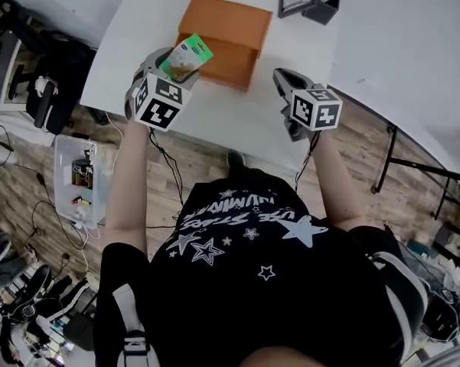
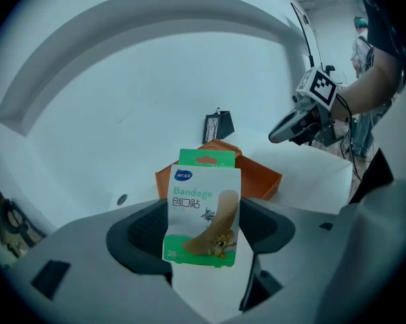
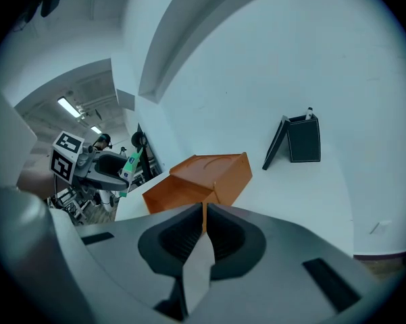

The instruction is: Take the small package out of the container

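Note:
The small package (image 1: 186,55) is a green and white bandage pack, also plain in the left gripper view (image 2: 203,213). My left gripper (image 1: 180,64) is shut on it, holding it upright in the air beside the near left corner of the orange container (image 1: 226,37). The container (image 2: 224,172) lies open on the white table (image 1: 222,109); its inside is not visible. My right gripper (image 1: 282,76) hovers right of the container, jaws shut with nothing between them (image 3: 204,216). From the right gripper view the container (image 3: 201,178) lies just ahead, with the left gripper (image 3: 103,167) and the package (image 3: 129,163) beyond it.
A black stand (image 1: 311,2) sits at the table's back right, also in the right gripper view (image 3: 301,139). The table's near edge runs just below both grippers. On the floor at left are a clear plastic bin (image 1: 78,180), cables and chairs.

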Demonstrator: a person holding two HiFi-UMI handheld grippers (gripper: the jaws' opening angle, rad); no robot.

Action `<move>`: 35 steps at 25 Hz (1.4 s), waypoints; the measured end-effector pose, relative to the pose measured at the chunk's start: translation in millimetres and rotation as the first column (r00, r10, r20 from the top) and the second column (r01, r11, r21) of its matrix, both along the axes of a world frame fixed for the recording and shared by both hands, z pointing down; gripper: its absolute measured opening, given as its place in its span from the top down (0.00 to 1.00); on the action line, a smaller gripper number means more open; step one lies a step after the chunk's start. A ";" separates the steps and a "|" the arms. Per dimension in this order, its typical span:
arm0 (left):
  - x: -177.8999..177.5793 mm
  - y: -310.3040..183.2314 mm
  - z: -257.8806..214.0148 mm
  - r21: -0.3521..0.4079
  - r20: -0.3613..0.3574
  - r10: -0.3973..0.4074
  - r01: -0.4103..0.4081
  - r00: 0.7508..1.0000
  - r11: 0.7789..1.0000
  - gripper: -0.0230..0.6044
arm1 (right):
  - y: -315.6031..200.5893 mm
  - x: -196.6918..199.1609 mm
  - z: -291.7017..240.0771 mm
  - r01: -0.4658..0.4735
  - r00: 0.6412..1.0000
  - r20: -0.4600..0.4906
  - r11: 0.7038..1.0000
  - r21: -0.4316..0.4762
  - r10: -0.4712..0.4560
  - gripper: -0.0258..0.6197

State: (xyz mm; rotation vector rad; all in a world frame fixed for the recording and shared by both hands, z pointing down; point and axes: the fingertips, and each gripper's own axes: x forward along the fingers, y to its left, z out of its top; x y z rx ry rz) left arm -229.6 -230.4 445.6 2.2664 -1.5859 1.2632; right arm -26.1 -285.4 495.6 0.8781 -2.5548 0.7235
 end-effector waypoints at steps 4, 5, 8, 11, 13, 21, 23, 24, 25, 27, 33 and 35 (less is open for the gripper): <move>-7.2 25.7 -4.7 0.032 -0.112 -0.076 0.080 0.991 0.996 0.40 | 16.0 -8.2 -5.7 0.023 1.000 -0.001 1.000 0.013 -0.023 0.88; -9.2 36.1 -4.7 0.040 -0.138 -0.093 0.099 0.986 0.994 0.40 | 23.6 -10.9 -6.1 0.030 1.000 0.001 0.999 0.016 -0.030 0.88; -17.0 72.9 -4.9 0.060 -0.213 -0.131 0.147 0.968 0.987 0.40 | 52.6 -22.3 -6.7 0.053 0.999 0.004 0.998 0.027 -0.053 0.88; -28.2 120.4 -7.4 0.061 -0.281 -0.157 0.181 0.947 0.982 0.40 | 94.7 -40.6 -10.6 0.069 0.998 0.001 0.997 0.031 -0.069 0.88; -33.7 154.2 -9.1 0.054 -0.310 -0.172 0.198 0.935 0.979 0.39 | 127.3 -52.1 -13.0 0.084 0.996 0.004 0.996 0.030 -0.084 0.88; -41.6 253.8 -18.3 0.069 -0.359 -0.222 0.263 0.907 0.962 0.39 | 222.9 -66.9 -23.3 0.148 0.989 -0.005 0.988 0.039 -0.148 0.88; -39.5 273.4 -19.7 0.070 -0.367 -0.235 0.279 0.900 0.958 0.40 | 238.8 -65.0 -26.5 0.161 0.987 -0.006 0.986 0.044 -0.161 0.88; -39.9 283.4 -19.9 0.069 -0.371 -0.241 0.286 0.897 0.956 0.39 | 246.5 -65.6 -28.2 0.165 0.986 -0.006 0.985 0.047 -0.165 0.88; -41.3 294.1 -20.0 0.068 -0.375 -0.247 0.292 0.893 0.954 0.40 | 254.7 -67.2 -30.3 0.169 0.986 -0.007 0.984 0.051 -0.169 0.88; -43.9 317.0 -20.6 0.065 -0.381 -0.258 0.305 0.888 0.950 0.40 | 272.6 -70.5 -35.4 0.177 0.984 -0.007 0.982 0.059 -0.177 0.88; -28.5 376.9 -23.6 0.070 -0.390 -0.284 0.336 0.876 0.939 0.40 | 322.1 -57.0 -43.8 0.203 0.979 -0.015 0.976 0.082 -0.203 0.88; -20.6 391.9 -23.5 0.074 -0.392 -0.292 0.346 0.872 0.935 0.39 | 334.1 -49.0 -44.2 0.206 0.978 -0.014 0.975 0.087 -0.206 0.88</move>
